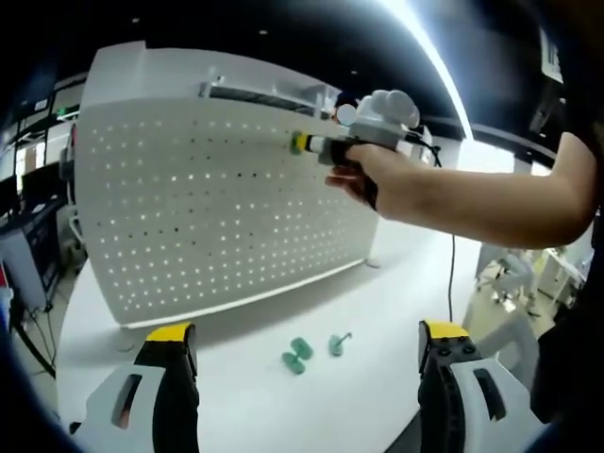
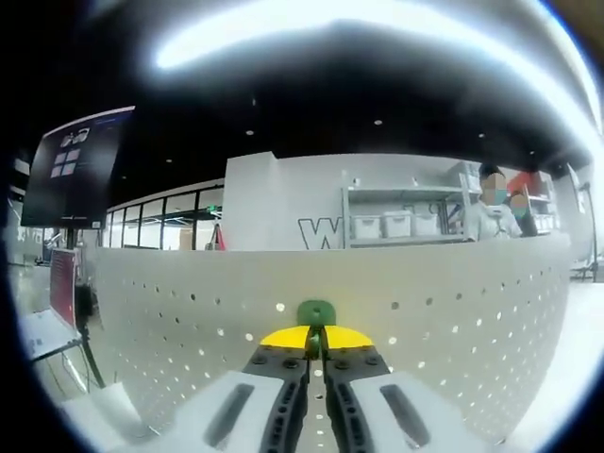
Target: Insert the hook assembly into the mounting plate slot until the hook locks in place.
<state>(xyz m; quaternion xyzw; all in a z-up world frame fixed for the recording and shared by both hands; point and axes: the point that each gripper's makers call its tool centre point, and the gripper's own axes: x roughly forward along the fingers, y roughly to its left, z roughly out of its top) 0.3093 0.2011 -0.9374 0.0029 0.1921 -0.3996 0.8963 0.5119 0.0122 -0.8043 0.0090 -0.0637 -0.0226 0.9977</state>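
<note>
Only one piece of writing can be made out: in the right gripper view a large "W" (image 2: 321,232) stands on a pale wall behind the pegboard, beside shelving (image 2: 406,219) that holds white bins. A dark screen (image 2: 77,162) at upper left carries small tiles too fine to read.

In the left gripper view a bare forearm (image 1: 491,200) reaches in from the right, level, its hand (image 1: 363,175) wrapped round the right gripper (image 1: 316,144), whose yellow tips meet the white pegboard (image 1: 208,208) high up, near its top edge. A small green hook (image 1: 298,142) sits at those tips, against the board. The board stands upright on a white table (image 1: 311,396).

From the right gripper's own view, its jaws lie pressed together at bottom centre, gripper (image 2: 316,338), clamped on the green hook (image 2: 316,312), which pokes out just past the yellow tips and touches the perforated face (image 2: 453,302). Whether the hook sits in a hole I cannot tell.

The left gripper (image 1: 307,330) hangs low over the table, its jaws spread wide apart with nothing between them. On the table beyond them lie two more green pieces, a stubby one (image 1: 297,355) and a hooked one (image 1: 339,344), near each other but apart, well in front of the board's foot.
</note>
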